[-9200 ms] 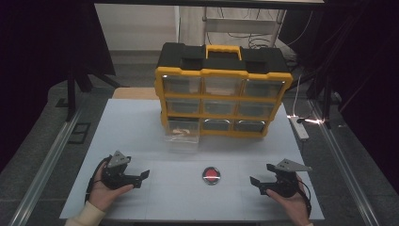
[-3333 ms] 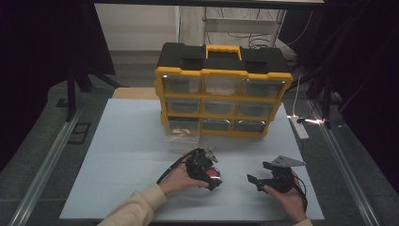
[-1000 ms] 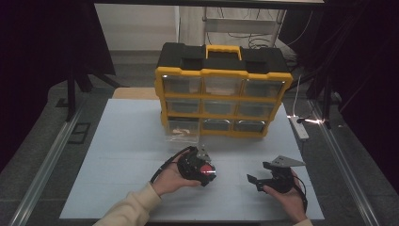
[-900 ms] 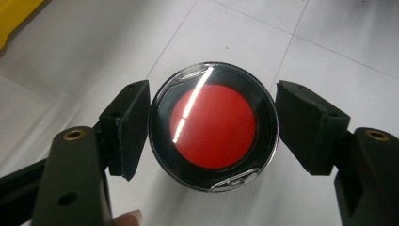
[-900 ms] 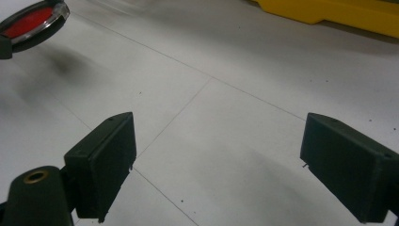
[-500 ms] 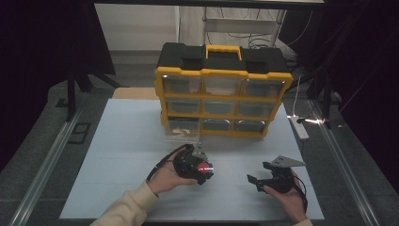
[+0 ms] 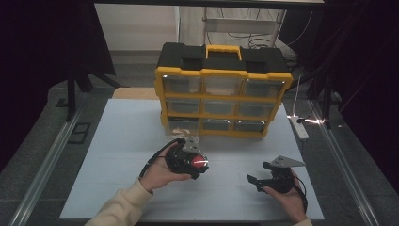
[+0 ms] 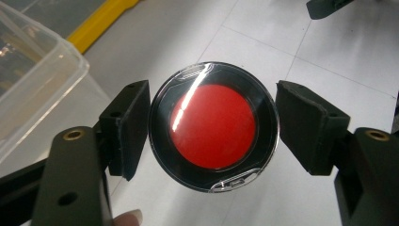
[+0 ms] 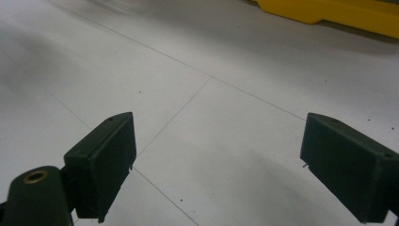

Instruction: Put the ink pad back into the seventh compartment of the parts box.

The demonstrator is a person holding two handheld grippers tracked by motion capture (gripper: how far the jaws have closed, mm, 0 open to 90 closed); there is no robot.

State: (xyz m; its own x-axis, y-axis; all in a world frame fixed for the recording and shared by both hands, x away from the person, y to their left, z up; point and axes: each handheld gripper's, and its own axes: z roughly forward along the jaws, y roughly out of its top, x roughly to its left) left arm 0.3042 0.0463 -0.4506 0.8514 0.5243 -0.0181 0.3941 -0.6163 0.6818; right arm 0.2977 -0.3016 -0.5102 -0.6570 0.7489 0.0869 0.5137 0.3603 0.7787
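A round, flat container (image 8: 214, 127) with a red centre, a black ring around it and a clear, glossy cover sits between the black jaws of the left gripper (image 8: 212, 129). One jaw pad touches its rim; the other seems to stand just off it. In the high view, the container (image 7: 199, 162) appears above the middle of the white table (image 7: 117, 141), nearer its front edge.

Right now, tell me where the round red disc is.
The red disc sits between the left gripper's jaws, above the white table, just in front of the yellow organizer's bottom-left drawer in the high view.
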